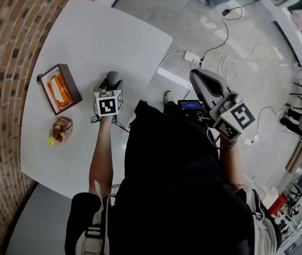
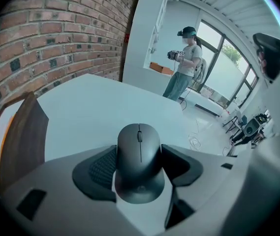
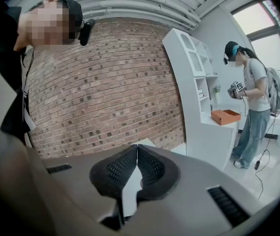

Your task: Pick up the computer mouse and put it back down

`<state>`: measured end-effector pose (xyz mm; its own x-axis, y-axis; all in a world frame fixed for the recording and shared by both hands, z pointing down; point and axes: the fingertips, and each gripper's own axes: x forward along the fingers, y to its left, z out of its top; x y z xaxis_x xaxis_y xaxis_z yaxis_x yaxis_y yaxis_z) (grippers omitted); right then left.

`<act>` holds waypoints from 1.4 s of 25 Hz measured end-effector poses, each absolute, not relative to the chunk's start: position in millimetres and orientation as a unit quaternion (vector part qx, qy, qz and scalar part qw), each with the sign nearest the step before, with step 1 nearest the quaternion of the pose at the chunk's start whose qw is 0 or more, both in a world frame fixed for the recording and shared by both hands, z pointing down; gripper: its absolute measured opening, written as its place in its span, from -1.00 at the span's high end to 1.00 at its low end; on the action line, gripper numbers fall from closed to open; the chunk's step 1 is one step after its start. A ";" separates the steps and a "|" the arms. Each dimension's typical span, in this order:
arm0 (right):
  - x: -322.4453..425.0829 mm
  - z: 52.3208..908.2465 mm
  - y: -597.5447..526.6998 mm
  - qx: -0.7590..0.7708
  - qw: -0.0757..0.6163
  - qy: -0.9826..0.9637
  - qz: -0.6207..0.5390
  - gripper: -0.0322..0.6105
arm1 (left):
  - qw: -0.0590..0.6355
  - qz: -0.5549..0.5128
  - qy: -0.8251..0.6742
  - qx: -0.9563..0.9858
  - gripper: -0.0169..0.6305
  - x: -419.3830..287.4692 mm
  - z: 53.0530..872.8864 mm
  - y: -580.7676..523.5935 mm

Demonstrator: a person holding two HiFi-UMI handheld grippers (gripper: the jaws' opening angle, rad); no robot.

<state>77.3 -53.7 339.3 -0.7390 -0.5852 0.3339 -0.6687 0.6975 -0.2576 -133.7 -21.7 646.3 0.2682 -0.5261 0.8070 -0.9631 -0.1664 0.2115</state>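
A dark grey computer mouse [image 2: 140, 146] sits squeezed between the two black pads of my left gripper [image 2: 140, 165], its scroll wheel pointing away from the camera. In the head view the mouse [image 1: 113, 79] shows just past the left gripper [image 1: 110, 87], over the right part of the white table [image 1: 97, 31]. I cannot tell whether it touches the tabletop. My right gripper [image 3: 137, 149] is shut with its pads together and nothing between them. It hangs off the table, over the floor at the right [image 1: 197, 77].
A wooden box [image 1: 60, 89] with orange contents and a small snack packet [image 1: 61, 129] lie on the table's left side, near the brick wall [image 1: 7, 31]. Cables and a power strip [image 1: 192, 56] lie on the floor. Another person [image 2: 183, 63] stands far off.
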 end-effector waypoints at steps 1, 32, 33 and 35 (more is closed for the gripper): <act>80.0 339.4 -53.9 0.346 0.114 -0.913 0.183 0.84 | 0.372 0.297 -0.526 0.704 0.02 -132.9 648.6 -20.8; 100.4 343.4 -55.1 0.361 0.129 -0.906 0.179 0.84 | 0.400 0.374 -0.513 0.661 0.02 -133.5 696.9 -6.8; 101.1 343.7 -55.2 0.361 0.129 -0.906 0.179 0.84 | 0.400 0.377 -0.513 0.659 0.02 -133.6 698.3 -6.0; 101.7 344.3 -55.4 0.361 0.128 -0.906 0.180 0.84 | 0.399 0.380 -0.513 0.659 0.02 -133.0 698.8 -5.6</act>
